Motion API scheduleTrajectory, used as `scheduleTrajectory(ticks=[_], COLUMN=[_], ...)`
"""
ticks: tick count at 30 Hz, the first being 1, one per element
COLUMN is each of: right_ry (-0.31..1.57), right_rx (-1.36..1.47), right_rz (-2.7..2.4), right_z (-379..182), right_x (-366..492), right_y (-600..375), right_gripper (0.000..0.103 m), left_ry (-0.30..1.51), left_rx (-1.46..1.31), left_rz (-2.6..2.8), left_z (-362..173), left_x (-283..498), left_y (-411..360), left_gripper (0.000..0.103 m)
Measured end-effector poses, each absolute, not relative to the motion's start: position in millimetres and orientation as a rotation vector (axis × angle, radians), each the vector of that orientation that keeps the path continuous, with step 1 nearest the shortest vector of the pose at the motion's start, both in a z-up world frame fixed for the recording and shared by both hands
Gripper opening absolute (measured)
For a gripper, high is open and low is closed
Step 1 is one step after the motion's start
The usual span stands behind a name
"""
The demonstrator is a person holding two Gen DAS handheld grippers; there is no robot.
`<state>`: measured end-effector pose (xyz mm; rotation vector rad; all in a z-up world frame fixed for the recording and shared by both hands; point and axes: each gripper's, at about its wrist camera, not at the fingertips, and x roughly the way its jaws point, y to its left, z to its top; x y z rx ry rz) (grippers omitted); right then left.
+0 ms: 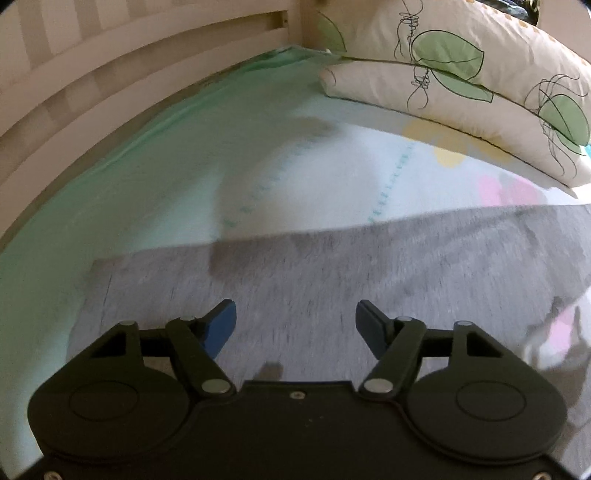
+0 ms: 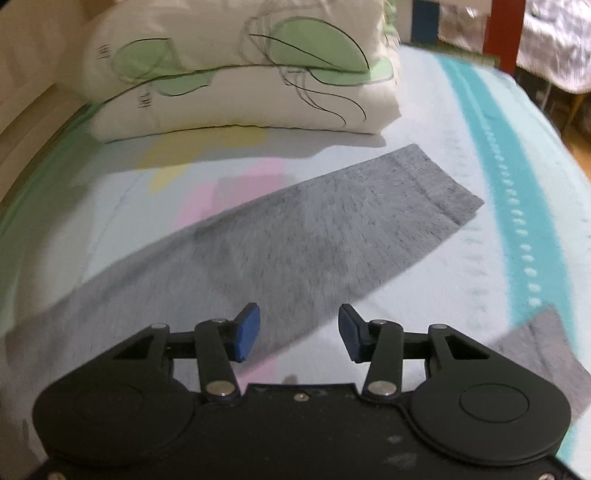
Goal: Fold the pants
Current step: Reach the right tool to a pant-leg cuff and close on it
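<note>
Grey pants (image 1: 332, 269) lie flat on a bed, blurred by motion in the left wrist view. My left gripper (image 1: 295, 321) hovers over the grey cloth near its left end, jaws open, nothing between the blue pads (image 1: 221, 325). In the right wrist view one grey leg (image 2: 314, 229) stretches away to a cuffed hem (image 2: 447, 188) at the upper right. A second grey piece (image 2: 543, 354) shows at the right edge. My right gripper (image 2: 299, 332) hangs over that leg's near edge, jaws open, with nothing between its pads.
A light bedsheet (image 2: 461, 122) with teal, pink and yellow patches covers the bed. Two stacked cream pillows with green leaf prints (image 2: 240, 74) lie at the head. A slatted wooden bed rail (image 1: 110, 66) runs along the left side. A red post (image 2: 506, 29) stands at the far right.
</note>
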<state>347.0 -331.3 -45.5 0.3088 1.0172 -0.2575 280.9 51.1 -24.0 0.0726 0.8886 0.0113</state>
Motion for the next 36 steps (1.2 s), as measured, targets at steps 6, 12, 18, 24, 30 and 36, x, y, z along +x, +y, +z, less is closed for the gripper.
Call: scheduleTrajectory(ticks=[6, 12, 18, 24, 30, 36], right_ry=[1.042, 1.057, 1.059, 1.050, 1.093, 1.131], right_rx=[0.359, 0.361, 0.358, 0.363, 0.332, 0.329], right_rz=[-0.368, -0.395, -0.432, -0.486, -0.550, -0.548], right_z=[-57.8, -63.7, -74.2, -90.2, -110.3, -119.0], right_x=[391.2, 430.8, 473.6, 506.6, 525.4, 522.0], right_y=[-364.8, -367.4, -349.9, -334.1, -325.1, -326.8], right_gripper=[0.049, 0.051, 0.051, 0.051, 0.049, 0.009], left_ry=[0.860, 0.889, 0.891, 0.893, 0.897, 0.895], left_rx=[0.122, 0.105, 0.100, 0.065, 0.071, 0.049], left_rz=[0.017, 0.046, 0.075, 0.090, 0.093, 0.092], left_z=[-33.2, -49.3, -60.1, -65.4, -69.1, -68.3], left_x=[314.7, 347.3, 361.5, 368.5, 370.4, 375.3], left_y=[39.7, 40.6, 46.5, 56.6, 61.3, 65.9], left_gripper=[0.072, 0.072, 0.072, 0.072, 0.072, 0.073])
